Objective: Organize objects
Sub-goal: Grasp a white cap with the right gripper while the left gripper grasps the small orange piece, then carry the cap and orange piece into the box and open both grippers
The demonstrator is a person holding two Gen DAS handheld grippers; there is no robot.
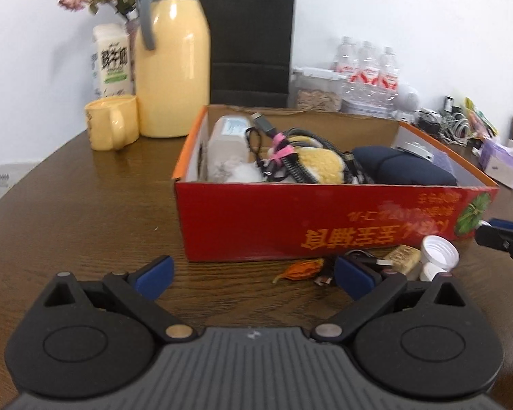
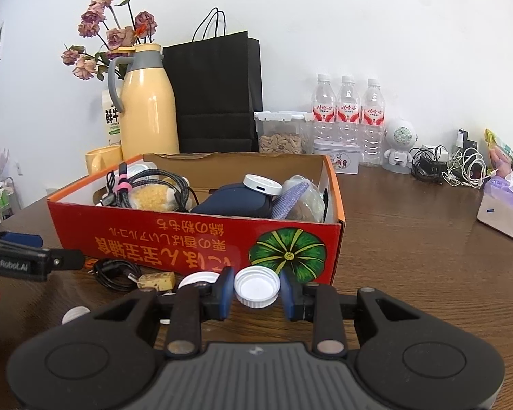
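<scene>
I have the right claw closed on a white cap, its blue pads pressing the cap's rim from either side, and I hold it low in front of the red box, just off the box's near wall. I judge the grip is kept sideways across the rim because the cap is shallow and light, so it stays level with its hollow side up for a lift over the wall. The box already holds cables, a dark pouch and a round white disc, so it reads as the place where loose things are gathered. My left claw stands wide apart and empty, waiting off the box's other near corner, close to what remains on the bench: an orange wrapper, a black cable, a yellowish block and another white cap, all lying just before the box's front wall.
</scene>
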